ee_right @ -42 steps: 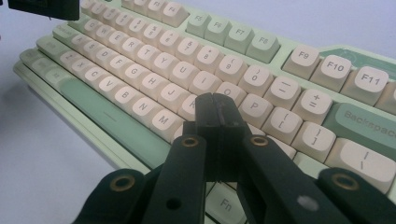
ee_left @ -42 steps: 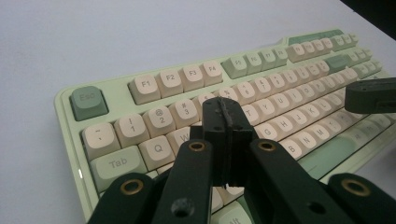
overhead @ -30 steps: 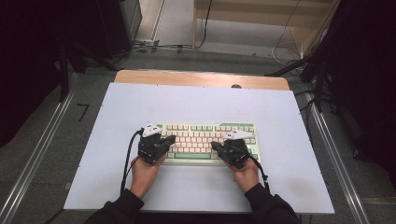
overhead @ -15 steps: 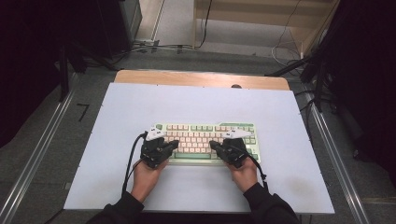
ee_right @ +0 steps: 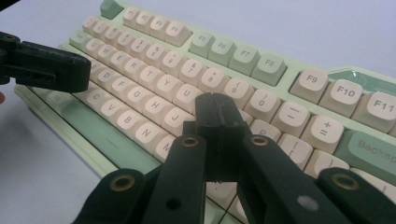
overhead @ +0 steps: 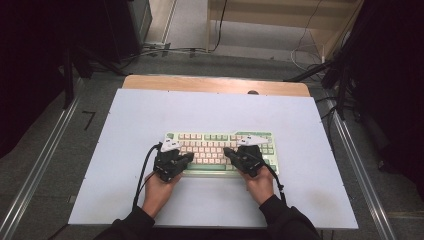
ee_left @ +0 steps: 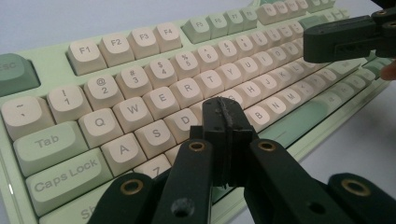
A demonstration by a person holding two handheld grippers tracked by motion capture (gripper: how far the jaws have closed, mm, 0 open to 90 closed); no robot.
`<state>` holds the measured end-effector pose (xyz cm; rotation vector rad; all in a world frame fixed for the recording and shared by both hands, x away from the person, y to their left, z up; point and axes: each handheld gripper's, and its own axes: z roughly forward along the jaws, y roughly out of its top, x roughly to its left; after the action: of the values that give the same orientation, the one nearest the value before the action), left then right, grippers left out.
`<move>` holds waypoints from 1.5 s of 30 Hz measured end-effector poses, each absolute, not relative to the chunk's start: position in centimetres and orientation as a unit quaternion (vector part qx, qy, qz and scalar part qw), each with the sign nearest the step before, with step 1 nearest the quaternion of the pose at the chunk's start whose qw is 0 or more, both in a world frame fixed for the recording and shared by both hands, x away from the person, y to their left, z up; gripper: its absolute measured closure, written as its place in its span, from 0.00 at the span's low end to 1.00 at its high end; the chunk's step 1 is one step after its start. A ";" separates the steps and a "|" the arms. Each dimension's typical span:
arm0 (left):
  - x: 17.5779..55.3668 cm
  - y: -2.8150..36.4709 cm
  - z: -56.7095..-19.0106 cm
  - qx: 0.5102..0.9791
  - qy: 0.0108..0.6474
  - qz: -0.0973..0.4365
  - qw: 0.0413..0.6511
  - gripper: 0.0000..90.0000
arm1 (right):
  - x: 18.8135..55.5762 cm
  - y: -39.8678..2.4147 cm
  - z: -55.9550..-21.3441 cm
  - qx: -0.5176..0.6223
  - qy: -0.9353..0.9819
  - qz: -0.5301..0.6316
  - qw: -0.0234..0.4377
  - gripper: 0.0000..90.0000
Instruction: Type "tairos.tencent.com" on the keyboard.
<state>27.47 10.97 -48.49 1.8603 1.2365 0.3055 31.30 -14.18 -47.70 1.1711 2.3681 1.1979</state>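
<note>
A pale green keyboard with cream keys lies in the middle of the white table top. A hand holds each black gripper over the keyboard's near edge. In the high view my left gripper points inward over the keyboard's left half, and my right gripper points inward over its right half. The left gripper is shut with nothing in it, its tip just above the keyboard near the letter keys. The right gripper is also shut and empty, above the keyboard near its right-hand letters.
From the left gripper view, the right gripper hangs over the far keys. From the right gripper view, the left gripper hangs likewise. A wooden strip borders the table's back edge. Cables lie on the floor beyond, and metal rails run along both sides.
The left gripper has shifted a little to the right and nearer the keyboard's front edge. The right gripper has barely moved. Both stay shut.
</note>
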 end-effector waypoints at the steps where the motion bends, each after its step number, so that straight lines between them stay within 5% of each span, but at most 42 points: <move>1: 27.5 10.9 -48.5 0.746 0.495 0.123 0.428 1.00 | 31.3 -14.1 -47.7 0.402 0.810 0.409 0.120 0.97; 18: 27.7 10.3 -49.2 0.760 0.489 0.125 0.410 1.00 | 31.6 -13.8 -47.7 0.402 0.810 0.410 0.119 0.97; 45: 28.3 13.7 -48.1 0.697 0.533 0.163 0.452 1.00 | 32.4 -13.3 -48.1 0.410 0.807 0.405 0.127 0.97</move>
<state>28.34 13.71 -48.12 1.7211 1.3163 0.4039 32.41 -13.33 -48.13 1.1944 2.3476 1.1798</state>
